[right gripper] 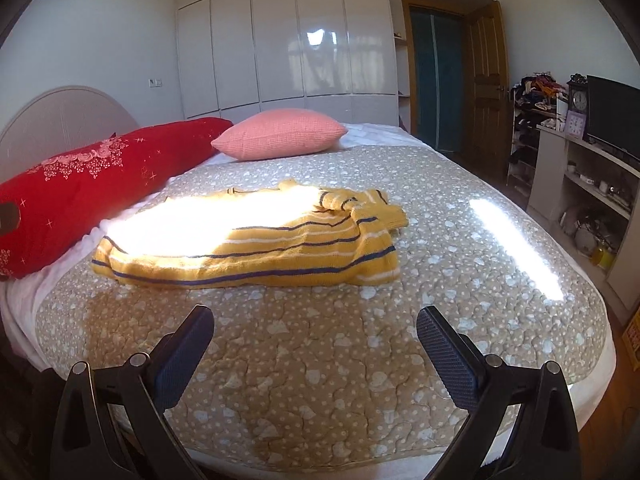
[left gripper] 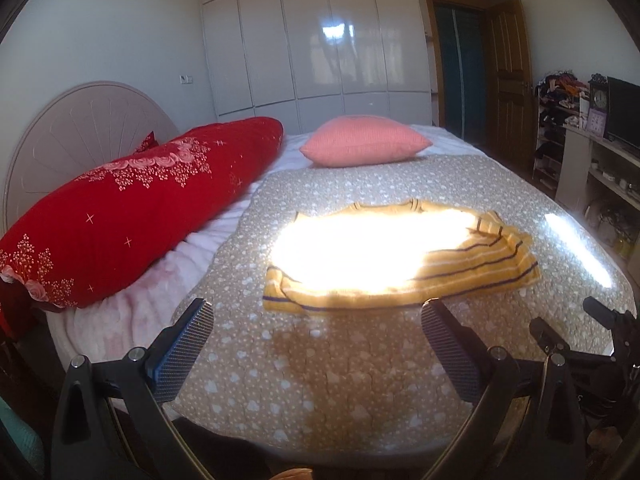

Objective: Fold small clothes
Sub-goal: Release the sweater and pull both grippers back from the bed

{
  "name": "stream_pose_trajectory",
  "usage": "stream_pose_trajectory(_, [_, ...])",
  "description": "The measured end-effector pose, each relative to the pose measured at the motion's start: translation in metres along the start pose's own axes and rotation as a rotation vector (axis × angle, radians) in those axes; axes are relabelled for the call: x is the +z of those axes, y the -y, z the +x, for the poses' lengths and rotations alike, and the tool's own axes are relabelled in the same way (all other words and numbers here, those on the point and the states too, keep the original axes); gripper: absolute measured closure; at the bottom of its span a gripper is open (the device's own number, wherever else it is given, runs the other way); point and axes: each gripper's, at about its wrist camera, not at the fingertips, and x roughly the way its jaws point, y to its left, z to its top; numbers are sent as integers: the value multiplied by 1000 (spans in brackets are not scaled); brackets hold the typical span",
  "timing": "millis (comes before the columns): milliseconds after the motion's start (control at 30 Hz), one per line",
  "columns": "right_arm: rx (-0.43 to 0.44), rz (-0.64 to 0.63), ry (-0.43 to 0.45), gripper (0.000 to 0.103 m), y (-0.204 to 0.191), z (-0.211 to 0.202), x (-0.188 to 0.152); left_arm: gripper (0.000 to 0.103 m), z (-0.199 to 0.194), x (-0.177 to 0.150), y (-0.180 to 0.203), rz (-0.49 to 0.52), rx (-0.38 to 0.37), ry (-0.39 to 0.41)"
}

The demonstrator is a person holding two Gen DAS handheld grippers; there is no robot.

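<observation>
A small yellow sweater (left gripper: pixel 460 272) (right gripper: pixel 280 252) with white and dark blue stripes lies flat on the beige dotted quilt (left gripper: pixel 320 380) (right gripper: pixel 320 360) of a bed. Bright sunlight washes out its upper half. My left gripper (left gripper: pixel 316 312) hovers open above the quilt, short of the sweater's near hem, with nothing between its fingers. My right gripper (right gripper: pixel 316 320) is also open and empty, short of the sweater's near hem. The right gripper's black frame (left gripper: pixel 592 344) shows at the right edge of the left wrist view.
A long red floral pillow (left gripper: pixel 132 208) (right gripper: pixel 80 184) lies along the left side, a pink cushion (left gripper: pixel 364 140) (right gripper: pixel 280 134) at the back. White wardrobe doors (left gripper: pixel 320 40) and a wooden door (left gripper: pixel 508 72) stand behind. Shelves with a clock (right gripper: pixel 578 100) and a screen are at right.
</observation>
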Motion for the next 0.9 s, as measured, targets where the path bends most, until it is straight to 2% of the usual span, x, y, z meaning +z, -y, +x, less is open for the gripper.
stream_pose_trajectory(300, [2,-18,-39,0,-6,9,-4,0,11,-11,9,28,14,-62])
stream_pose_trajectory(600, [1,-20,-54,0,-5,13,-7,0,15,-13,9,22,-11,-83])
stream_pose_trajectory(900, [5,-45,-59,0,-9,14,-8,0,28,-21,7,-4,-41,-148])
